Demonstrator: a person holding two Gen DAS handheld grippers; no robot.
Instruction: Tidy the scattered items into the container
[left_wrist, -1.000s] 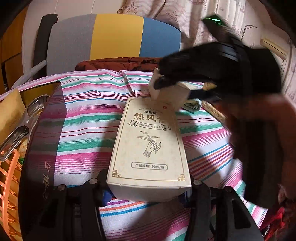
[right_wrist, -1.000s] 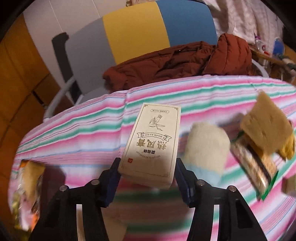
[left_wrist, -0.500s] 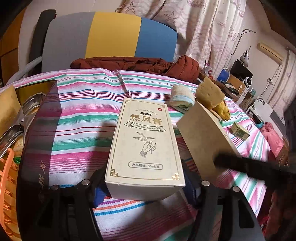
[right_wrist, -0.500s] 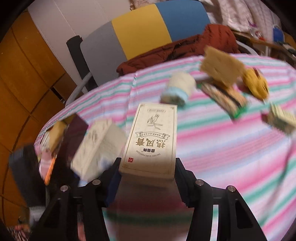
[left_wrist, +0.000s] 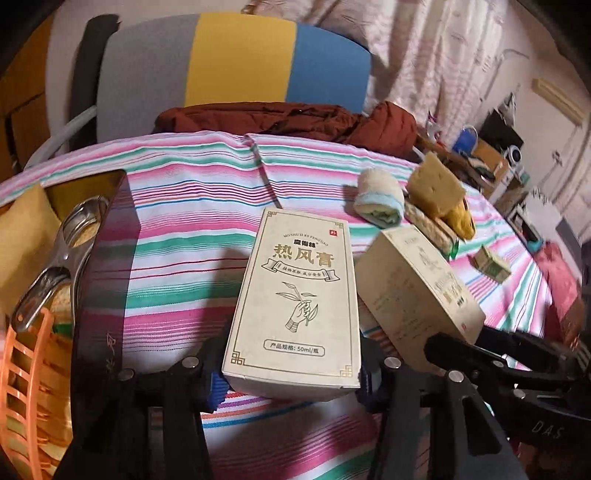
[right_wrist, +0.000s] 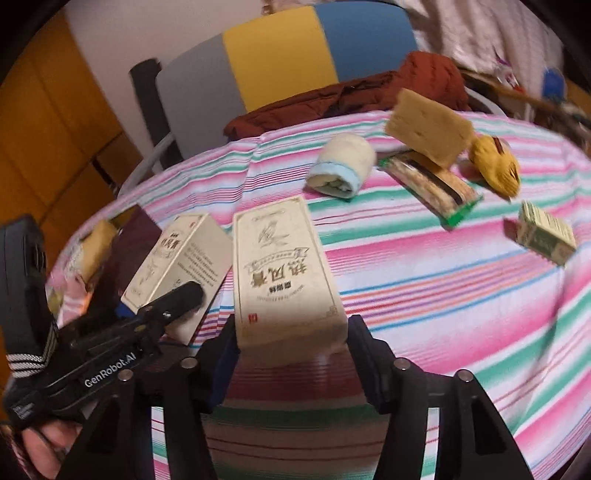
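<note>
Cream boxes, one in each gripper, hanging above the striped surface on the way to the container.
Left gripper has just narrowed onto its box, right gripper pinches the second box. The orange basket holds a few things already; towel roll, sponge, snack bar, yellow thing and small green box are left, I reckon.

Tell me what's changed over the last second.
The right gripper carried its cream box leftward, to beside the left gripper, whose jaws have just been closing on the other cream box. Rolled towel, sponge and small green box stayed put.
</note>
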